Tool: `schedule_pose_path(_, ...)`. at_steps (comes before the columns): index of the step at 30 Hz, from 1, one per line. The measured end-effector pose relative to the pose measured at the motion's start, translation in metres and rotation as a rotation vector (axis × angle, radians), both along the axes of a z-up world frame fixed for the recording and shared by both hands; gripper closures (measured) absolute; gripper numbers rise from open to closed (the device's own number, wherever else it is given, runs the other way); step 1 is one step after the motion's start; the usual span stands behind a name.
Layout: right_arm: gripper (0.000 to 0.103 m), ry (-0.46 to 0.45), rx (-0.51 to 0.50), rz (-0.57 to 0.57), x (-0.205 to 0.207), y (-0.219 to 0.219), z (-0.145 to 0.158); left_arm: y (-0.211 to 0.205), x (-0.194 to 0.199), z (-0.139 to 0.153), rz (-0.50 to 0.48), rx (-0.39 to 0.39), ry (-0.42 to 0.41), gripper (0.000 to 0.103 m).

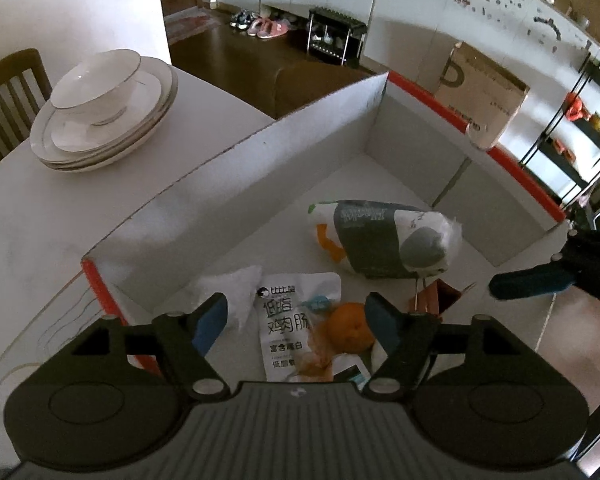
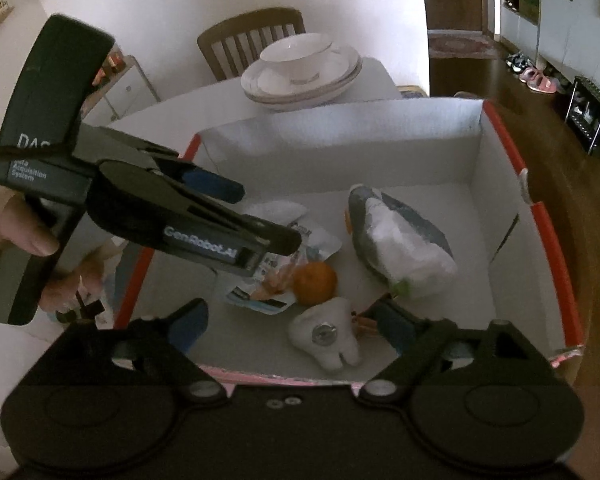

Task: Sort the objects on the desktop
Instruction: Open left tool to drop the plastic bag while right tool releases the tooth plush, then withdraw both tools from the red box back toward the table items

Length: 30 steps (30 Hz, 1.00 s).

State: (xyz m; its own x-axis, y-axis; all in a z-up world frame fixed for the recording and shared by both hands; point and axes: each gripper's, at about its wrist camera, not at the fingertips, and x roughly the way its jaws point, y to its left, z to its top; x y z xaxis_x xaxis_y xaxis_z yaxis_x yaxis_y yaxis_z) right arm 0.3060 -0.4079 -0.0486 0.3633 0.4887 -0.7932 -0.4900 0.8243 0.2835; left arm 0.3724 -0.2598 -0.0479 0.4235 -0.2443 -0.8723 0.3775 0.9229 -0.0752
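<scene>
A white cardboard box (image 1: 220, 184) (image 2: 340, 152) with a red rim stands on the table. On its floor lie an orange (image 1: 348, 328) (image 2: 315, 282), a white snack packet (image 1: 284, 320) (image 2: 256, 300) with printed characters, a grey-and-white soft pack (image 1: 380, 240) (image 2: 400, 244), a crumpled tissue (image 1: 236, 284) (image 2: 276, 210) and a white tooth-shaped plush (image 2: 332, 340). My left gripper (image 1: 296, 320) (image 2: 266, 216) hangs open above the packet and the orange, touching neither. My right gripper (image 2: 292, 320) is open over the tooth plush, nothing between its pads; one of its fingers (image 1: 532, 284) shows at the right.
A bowl on stacked plates (image 1: 104, 112) (image 2: 304, 68) sits on the white table (image 1: 20, 220) beyond the box. A wooden chair (image 1: 8, 92) (image 2: 252, 36) stands behind it. A person's hand (image 2: 16, 232) grips the left handle. A brown carton (image 1: 480, 92) stands on the floor.
</scene>
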Motion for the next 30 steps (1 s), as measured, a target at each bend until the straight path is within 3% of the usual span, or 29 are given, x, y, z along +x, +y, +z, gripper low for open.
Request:
schedule_pose_path(13, 0.003, -0.053, 0.055, -0.051, -0.018, -0.005, 0.021, 0.020, -0.028, 0.021, 0.025, -0.065, -0.081, 0.015)
schedule_pose_path(18, 0.003, -0.071, 0.047, -0.062, -0.028, 0.000, 0.025, 0.032, -0.044, 0.034, 0.041, -0.077, -0.145, 0.001)
schedule_pose_path(30, 0.002, -0.089, 0.071, -0.120, -0.052, 0.024, 0.036, 0.087, -0.084, 0.063, 0.109, -0.127, -0.268, 0.001)
